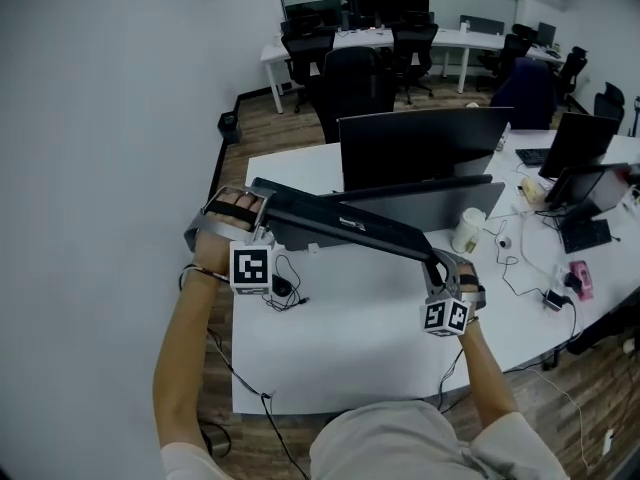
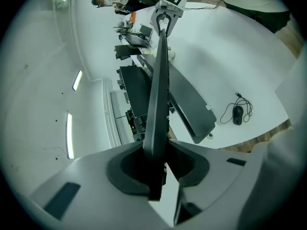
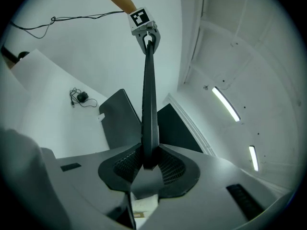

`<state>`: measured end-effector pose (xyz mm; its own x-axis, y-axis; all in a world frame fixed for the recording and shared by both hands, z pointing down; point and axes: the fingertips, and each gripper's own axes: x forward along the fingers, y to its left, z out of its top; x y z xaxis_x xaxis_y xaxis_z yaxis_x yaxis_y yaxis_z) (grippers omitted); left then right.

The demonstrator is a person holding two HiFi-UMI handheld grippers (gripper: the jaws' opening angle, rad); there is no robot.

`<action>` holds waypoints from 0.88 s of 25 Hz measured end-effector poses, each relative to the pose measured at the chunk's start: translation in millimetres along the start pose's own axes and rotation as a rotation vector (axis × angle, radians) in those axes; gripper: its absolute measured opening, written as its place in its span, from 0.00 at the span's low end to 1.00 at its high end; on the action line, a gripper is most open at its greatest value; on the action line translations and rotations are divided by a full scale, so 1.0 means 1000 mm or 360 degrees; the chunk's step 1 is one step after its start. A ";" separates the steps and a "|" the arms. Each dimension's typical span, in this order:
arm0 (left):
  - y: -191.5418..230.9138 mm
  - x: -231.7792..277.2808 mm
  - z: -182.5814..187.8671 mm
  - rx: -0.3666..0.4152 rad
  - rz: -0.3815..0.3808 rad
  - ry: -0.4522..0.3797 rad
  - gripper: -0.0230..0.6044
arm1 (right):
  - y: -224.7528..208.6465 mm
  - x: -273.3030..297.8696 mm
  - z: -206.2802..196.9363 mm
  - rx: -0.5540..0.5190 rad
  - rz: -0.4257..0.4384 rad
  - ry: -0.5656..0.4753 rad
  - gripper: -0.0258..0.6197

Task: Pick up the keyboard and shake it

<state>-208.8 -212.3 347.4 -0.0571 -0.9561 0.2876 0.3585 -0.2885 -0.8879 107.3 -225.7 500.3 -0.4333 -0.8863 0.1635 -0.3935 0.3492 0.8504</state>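
Shake step under way, judging by the tilt. Over the white desk (image 1: pixel 350 338), black keyboard (image 1: pixel 345 223) held in the air, left end looking higher than the right. Left tongs (image 2: pixel 156 163) and right tongs (image 3: pixel 149 163) each pinching one end. Next: rock it the other way, firm grip needed. Edge-on in both gripper views, keys not visible. Mouse (image 2: pixel 237 115) too small for detail.

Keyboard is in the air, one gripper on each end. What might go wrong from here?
The left gripper and right gripper each pinch only a thin end edge of the keyboard; hard shaking may slip it loose.
Its lower right end appears near the cup and monitor; a swing might knock them.
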 end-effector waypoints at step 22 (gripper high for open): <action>-0.203 -0.021 0.064 -0.1483 0.0045 0.0085 0.22 | -0.108 0.024 0.100 -0.1549 0.0404 0.0079 0.23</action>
<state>-220.6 -130.1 544.8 -0.1109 -0.9579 0.2649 -0.5301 -0.1685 -0.8310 58.7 -254.1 361.8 -0.3697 -0.8395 0.3981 0.5485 0.1486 0.8228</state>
